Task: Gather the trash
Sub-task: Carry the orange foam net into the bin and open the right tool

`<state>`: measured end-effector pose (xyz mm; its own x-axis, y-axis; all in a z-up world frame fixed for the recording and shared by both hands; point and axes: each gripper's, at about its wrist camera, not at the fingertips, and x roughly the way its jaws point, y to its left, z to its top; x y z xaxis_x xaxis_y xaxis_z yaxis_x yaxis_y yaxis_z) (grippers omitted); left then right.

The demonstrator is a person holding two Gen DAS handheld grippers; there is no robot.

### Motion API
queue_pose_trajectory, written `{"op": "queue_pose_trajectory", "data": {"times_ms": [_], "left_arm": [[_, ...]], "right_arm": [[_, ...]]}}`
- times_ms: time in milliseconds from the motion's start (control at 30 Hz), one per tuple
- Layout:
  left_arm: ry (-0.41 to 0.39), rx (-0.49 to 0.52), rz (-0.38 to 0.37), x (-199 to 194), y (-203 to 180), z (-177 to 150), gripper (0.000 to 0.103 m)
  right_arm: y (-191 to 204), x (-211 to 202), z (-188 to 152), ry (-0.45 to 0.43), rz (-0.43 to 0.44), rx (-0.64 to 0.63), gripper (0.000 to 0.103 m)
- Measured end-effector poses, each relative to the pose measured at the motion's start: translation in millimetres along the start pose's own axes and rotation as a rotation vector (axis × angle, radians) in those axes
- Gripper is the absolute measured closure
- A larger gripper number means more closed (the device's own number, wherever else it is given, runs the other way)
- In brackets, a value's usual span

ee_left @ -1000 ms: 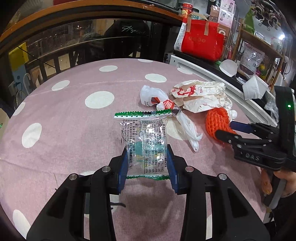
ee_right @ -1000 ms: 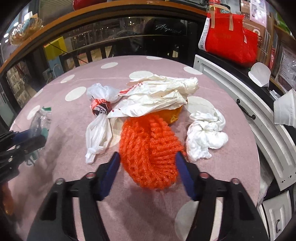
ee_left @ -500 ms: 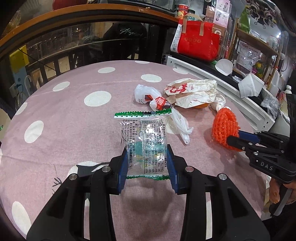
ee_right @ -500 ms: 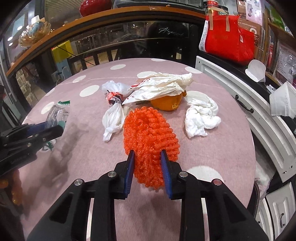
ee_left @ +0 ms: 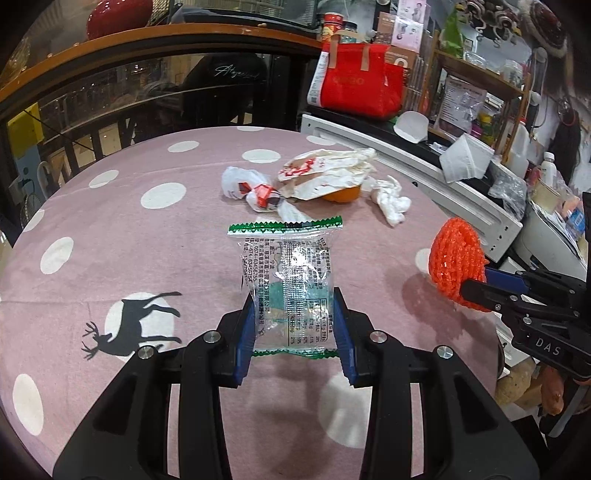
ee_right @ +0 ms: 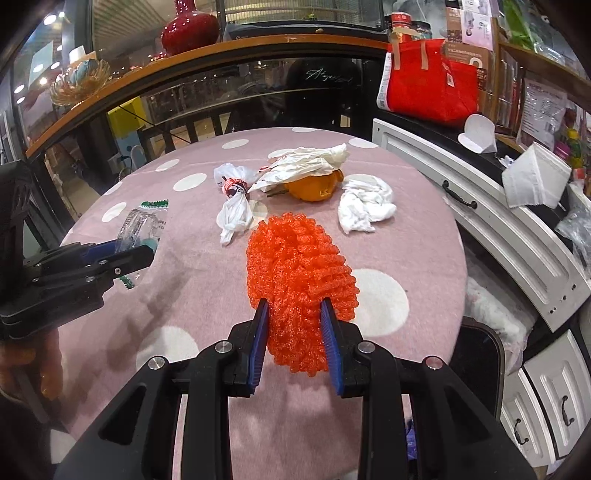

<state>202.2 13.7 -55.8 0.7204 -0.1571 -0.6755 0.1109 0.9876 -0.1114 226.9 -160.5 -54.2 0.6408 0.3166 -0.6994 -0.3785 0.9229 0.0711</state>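
My L claw (ee_left: pixel 295 328) pinches the clear snack wrapper (ee_left: pixel 286 280), lifted above the pink dotted table (ee_left: pixel 155 251). R claw (ee_right: pixel 295 332), jaws just closed, squeezes the orange foam net (ee_right: pixel 299 273). Only the L view shows the deer print (ee_left: pixel 136 321); only the R view shows the red vase (ee_right: pixel 190 27). Both show the orange (ee_right: pixel 314 184) under crumpled paper (ee_right: pixel 306 162).

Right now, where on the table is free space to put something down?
Free: the cloth around the deer print, left of the clear wrapper. Crowded: the far side, where the tied bag, paper wrapper and crumpled tissue cluster.
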Motion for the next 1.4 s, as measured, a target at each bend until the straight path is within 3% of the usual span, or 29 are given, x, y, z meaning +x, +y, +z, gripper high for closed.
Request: {"op": "queue_pose_trajectory", "data": {"times_ms": [433,967,1400], "left_arm": [[0.005,0.072,-0.073,-5,-54,-11,0.065],[0.016,0.187,-0.179,-2,-126,-16,0.065],[0.035,0.269,-0.242,9,-172,-18,0.065]], "right_arm": [[-33,-46,-37,-0.039,-0.055,0.083,0.075],[-116,-77,-80,-0.054,-0.216,0.293,0.075],[-171,-20,-127,0.15,-0.271,0.415,0.075]]}}
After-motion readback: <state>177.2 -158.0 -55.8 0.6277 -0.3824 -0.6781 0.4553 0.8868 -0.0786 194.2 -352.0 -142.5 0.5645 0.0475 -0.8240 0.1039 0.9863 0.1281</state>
